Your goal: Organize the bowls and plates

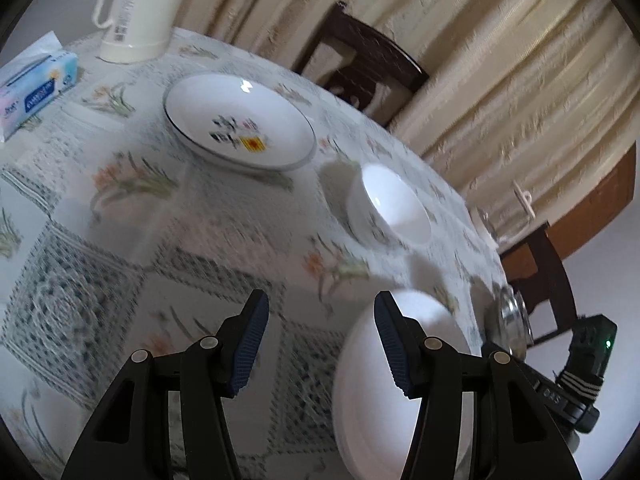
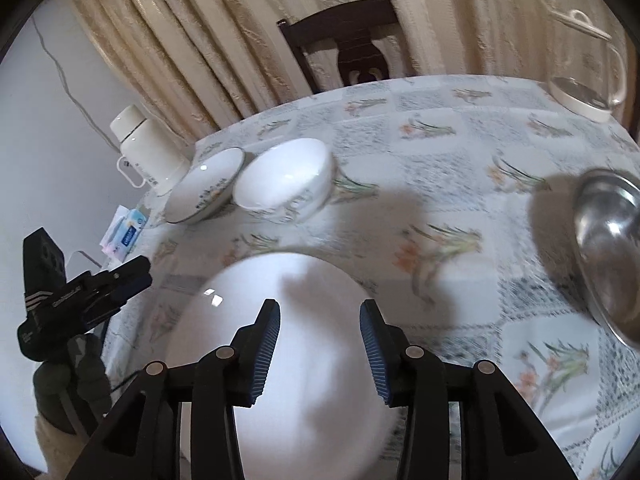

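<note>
A plain white plate (image 2: 288,304) lies at the near table edge. My right gripper (image 2: 320,346) hovers open just above it, nothing between its fingers. In the left wrist view the same plate (image 1: 360,392) sits at the lower right, partly behind one finger of my open, empty left gripper (image 1: 322,340), which hangs over bare cloth. Further back stand a white bowl (image 1: 388,206) and a floral plate with a dark rim (image 1: 240,120). From the right wrist, the bowl (image 2: 284,180) and floral plate (image 2: 204,188) nearly touch. A steel bowl (image 2: 608,248) rests at the right.
The flowered tablecloth (image 1: 120,240) covers the table. A white thermos jug (image 1: 136,12) and a tissue pack (image 1: 36,88) stand at the far left, a glass kettle (image 2: 588,76) at the far right. Dark chairs (image 2: 352,40) and curtains ring the table.
</note>
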The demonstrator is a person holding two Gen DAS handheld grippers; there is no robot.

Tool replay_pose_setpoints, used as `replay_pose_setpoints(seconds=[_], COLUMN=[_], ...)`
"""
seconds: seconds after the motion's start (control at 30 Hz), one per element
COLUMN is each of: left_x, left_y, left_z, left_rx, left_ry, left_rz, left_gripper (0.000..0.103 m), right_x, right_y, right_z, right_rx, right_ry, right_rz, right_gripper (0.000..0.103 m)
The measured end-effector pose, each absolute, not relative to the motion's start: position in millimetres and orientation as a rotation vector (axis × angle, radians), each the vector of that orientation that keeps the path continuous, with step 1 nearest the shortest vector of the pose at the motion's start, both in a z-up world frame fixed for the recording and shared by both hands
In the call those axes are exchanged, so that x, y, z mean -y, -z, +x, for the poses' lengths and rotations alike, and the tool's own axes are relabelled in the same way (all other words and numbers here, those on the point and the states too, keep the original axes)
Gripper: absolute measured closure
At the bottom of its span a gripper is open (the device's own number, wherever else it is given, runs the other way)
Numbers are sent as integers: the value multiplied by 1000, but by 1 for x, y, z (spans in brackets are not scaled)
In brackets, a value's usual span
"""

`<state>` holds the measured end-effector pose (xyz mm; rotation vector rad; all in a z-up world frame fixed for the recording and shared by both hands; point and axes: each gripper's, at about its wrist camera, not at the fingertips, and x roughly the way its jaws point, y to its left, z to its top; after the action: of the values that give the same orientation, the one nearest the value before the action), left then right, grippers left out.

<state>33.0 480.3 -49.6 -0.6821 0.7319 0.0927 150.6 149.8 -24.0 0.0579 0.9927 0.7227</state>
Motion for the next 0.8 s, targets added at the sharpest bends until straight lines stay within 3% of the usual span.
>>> replay_pose_setpoints(seconds=[0.47,0.8], left_x=[-558,-602], left_y=[52,63], left_z=[58,84], left_rx=[-632,-630], left_ry=[-235,-279], left_rz=[-759,-834], left_gripper=[47,47], right_x=[-249,-308], right_y=[-5,-3], right_z=[177,220], right_rx=[-1039,-1101], right_ry=[-863,-875], right_rz=[69,48], right_gripper=[49,48])
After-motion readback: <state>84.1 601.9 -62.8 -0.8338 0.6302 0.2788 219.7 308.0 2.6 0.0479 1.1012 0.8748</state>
